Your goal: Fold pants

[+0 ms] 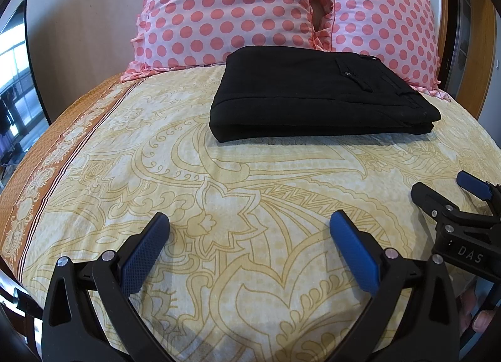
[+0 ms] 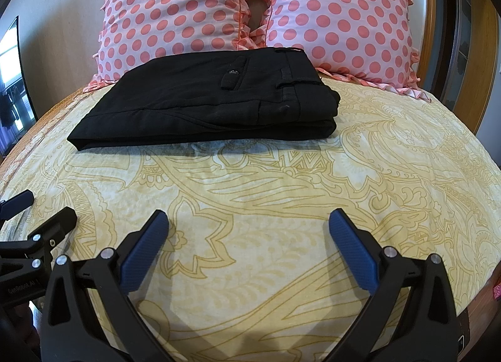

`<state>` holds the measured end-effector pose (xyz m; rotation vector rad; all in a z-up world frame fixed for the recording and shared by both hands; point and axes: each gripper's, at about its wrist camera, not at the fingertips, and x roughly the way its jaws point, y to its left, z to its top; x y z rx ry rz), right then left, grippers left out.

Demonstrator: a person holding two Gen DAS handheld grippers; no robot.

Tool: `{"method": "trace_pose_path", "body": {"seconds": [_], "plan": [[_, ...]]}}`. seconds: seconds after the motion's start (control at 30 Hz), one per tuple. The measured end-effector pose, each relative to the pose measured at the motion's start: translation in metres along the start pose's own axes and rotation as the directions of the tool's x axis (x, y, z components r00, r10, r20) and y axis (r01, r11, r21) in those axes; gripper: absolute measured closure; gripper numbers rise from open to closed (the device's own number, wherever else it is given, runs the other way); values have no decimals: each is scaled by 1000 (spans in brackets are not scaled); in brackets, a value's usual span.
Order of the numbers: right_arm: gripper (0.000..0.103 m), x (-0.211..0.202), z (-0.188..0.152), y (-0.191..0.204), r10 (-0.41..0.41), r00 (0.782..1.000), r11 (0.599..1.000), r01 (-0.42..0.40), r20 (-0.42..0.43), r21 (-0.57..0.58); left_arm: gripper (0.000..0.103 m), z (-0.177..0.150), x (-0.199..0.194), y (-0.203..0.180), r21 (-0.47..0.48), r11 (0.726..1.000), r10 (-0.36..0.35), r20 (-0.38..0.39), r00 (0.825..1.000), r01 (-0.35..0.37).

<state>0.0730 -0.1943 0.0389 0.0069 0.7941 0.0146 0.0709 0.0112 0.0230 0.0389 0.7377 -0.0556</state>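
The black pants [image 1: 313,92] lie folded into a flat rectangle on the bed, just in front of the pillows; they also show in the right wrist view [image 2: 213,102], with a back pocket button and belt loops facing up. My left gripper [image 1: 250,221] is open and empty, held over the bedspread well short of the pants. My right gripper [image 2: 249,219] is open and empty too, at about the same distance. The right gripper also shows at the right edge of the left wrist view [image 1: 444,189], and the left gripper at the left edge of the right wrist view [image 2: 43,205].
The bed has a yellow patterned bedspread [image 1: 219,193] with an orange border on the left [image 1: 34,180]. Two pink polka-dot pillows [image 1: 225,8] [image 2: 341,17] lean against the headboard. A window lies to the left [image 1: 15,80] and wooden furniture to the right [image 2: 479,58].
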Motion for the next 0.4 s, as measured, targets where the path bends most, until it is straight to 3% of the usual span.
{"method": "trace_pose_path", "body": {"seconds": [0.4], "plan": [[2,0,0,0,0,1000,1000,0,1,0,1,-1,1,-2,7,1000,-4,3,1000,4]]}}
